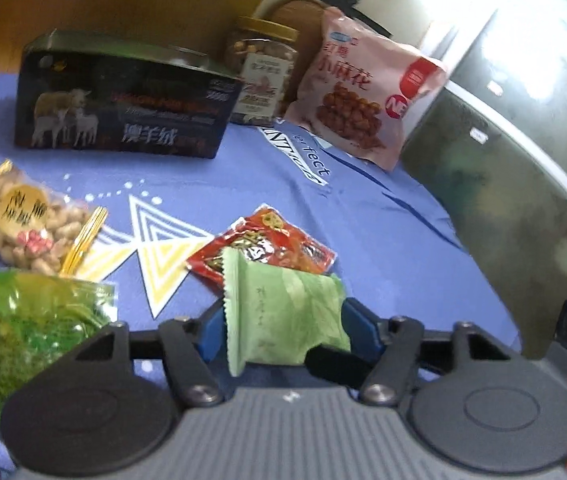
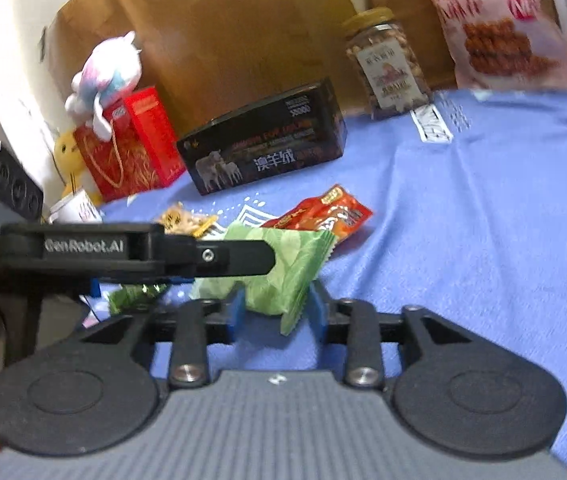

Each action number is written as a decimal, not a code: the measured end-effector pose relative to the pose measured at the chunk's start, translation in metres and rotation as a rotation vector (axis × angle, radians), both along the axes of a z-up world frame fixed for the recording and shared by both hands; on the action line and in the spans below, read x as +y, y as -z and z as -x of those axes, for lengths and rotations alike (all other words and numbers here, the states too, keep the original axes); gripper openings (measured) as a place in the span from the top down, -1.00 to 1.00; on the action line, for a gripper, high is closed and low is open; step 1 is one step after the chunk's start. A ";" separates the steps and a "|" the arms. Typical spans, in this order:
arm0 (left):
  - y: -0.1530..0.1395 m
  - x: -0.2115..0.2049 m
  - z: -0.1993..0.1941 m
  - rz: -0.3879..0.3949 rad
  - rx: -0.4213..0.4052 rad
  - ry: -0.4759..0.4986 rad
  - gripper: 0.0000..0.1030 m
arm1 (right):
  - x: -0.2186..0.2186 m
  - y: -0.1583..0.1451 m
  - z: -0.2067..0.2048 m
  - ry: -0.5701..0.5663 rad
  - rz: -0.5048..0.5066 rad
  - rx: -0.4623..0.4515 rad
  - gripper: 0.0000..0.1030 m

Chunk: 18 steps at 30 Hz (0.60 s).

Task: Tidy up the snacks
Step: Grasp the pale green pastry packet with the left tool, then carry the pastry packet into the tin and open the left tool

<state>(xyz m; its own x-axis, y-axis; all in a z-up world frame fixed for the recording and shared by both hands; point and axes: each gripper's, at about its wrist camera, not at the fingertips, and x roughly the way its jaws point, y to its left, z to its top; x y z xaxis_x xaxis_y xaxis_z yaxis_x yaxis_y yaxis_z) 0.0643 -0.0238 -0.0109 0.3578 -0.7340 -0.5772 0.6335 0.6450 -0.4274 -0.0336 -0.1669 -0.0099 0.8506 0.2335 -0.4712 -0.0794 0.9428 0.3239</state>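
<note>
Only the right wrist view shows the plush toy point(image 2: 103, 76) atop the red gift bag point(image 2: 131, 148)

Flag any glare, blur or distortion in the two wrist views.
Left wrist: window glare blows out the upper right; dark box print smeared; fisheye bends the edges. Right wrist: pink snack bag and jar motion-blurred; no blown highlights.

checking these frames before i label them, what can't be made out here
- Light green packet: left wrist view, its lower edge sits behind the left tool; whether the pads press it is unclear.
- Same packet, right wrist view: the other tool's black arm crosses it; the right tool grip is unclear.
- Dark box: small print blurred.
- Pink bag: top cut off by the frame edge.
</note>
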 end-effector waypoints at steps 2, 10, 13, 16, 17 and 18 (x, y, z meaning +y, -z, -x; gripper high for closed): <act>0.001 -0.004 0.006 -0.030 -0.061 0.020 -0.19 | 0.000 0.004 0.003 -0.005 0.001 -0.012 0.12; 0.005 0.004 0.011 -0.002 -0.107 0.022 0.08 | 0.020 0.002 -0.006 -0.039 0.142 -0.012 0.12; 0.004 0.011 0.010 0.033 -0.094 0.014 0.20 | 0.026 0.002 -0.003 -0.033 0.196 -0.031 0.14; -0.004 0.015 0.014 0.039 -0.103 0.002 0.20 | 0.023 -0.001 -0.001 -0.033 0.158 -0.041 0.15; -0.012 0.018 0.015 0.045 -0.117 -0.007 0.20 | 0.023 -0.005 -0.001 -0.036 0.149 -0.053 0.15; -0.021 0.020 0.014 0.055 -0.129 -0.016 0.21 | 0.023 -0.010 -0.002 -0.042 0.146 -0.073 0.15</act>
